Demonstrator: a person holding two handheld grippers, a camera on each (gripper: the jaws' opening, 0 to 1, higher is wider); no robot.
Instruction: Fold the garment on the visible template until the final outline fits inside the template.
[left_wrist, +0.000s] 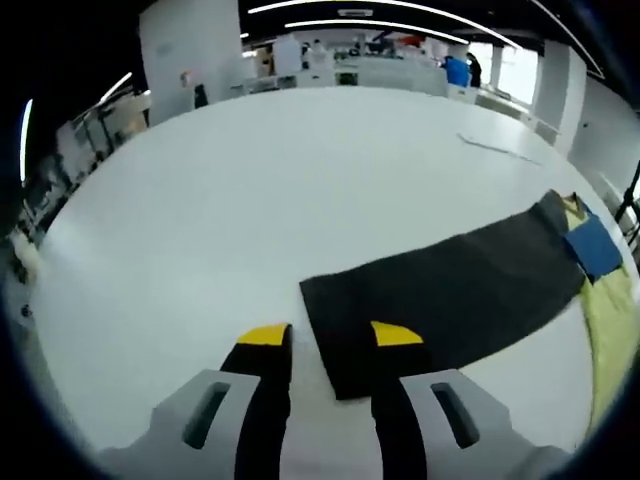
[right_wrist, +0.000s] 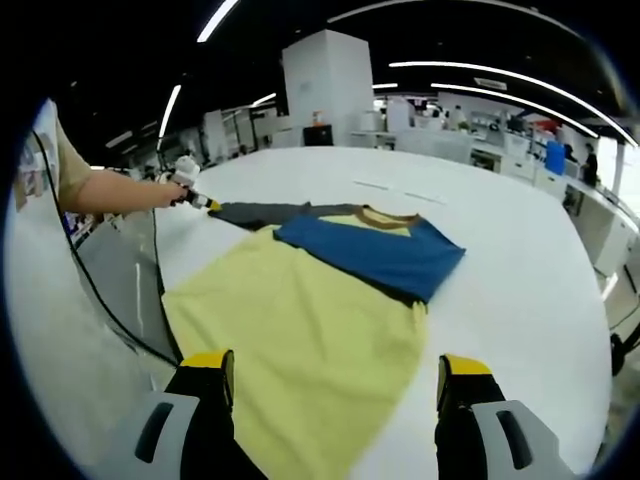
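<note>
The left hand-held gripper (left_wrist: 330, 338) has its yellow-tipped jaws spread, pinching nothing. It sits low over the white bench (left_wrist: 220, 200), with the near end of the dark grey sleeve (left_wrist: 440, 290) lying between and just beyond the tips; the right tip overlaps the cloth edge. The right hand-held gripper (right_wrist: 335, 372) is also spread wide and empty, poised over the near hem of the garment (right_wrist: 300, 340), a yellow shirt with a blue sleeve (right_wrist: 380, 255) already folded across its chest and a brown collar (right_wrist: 385, 213) at the far end. In the right gripper view the dark sleeve stretches away to the left, where a person's arm (right_wrist: 120, 190) reaches with the other tool to its end. I cannot make out any template outline under the cloth.

The step in hand looks like folding the dark sleeve in over the body. To do it well, close the left jaws squarely on the sleeve's end, taking both layers. Lift only enough to clear the bench, then carry it across towards the chest and lay it flat beside the blue sleeve. Keep the right tool ready to hold the hem so the body does not drag.
</note>
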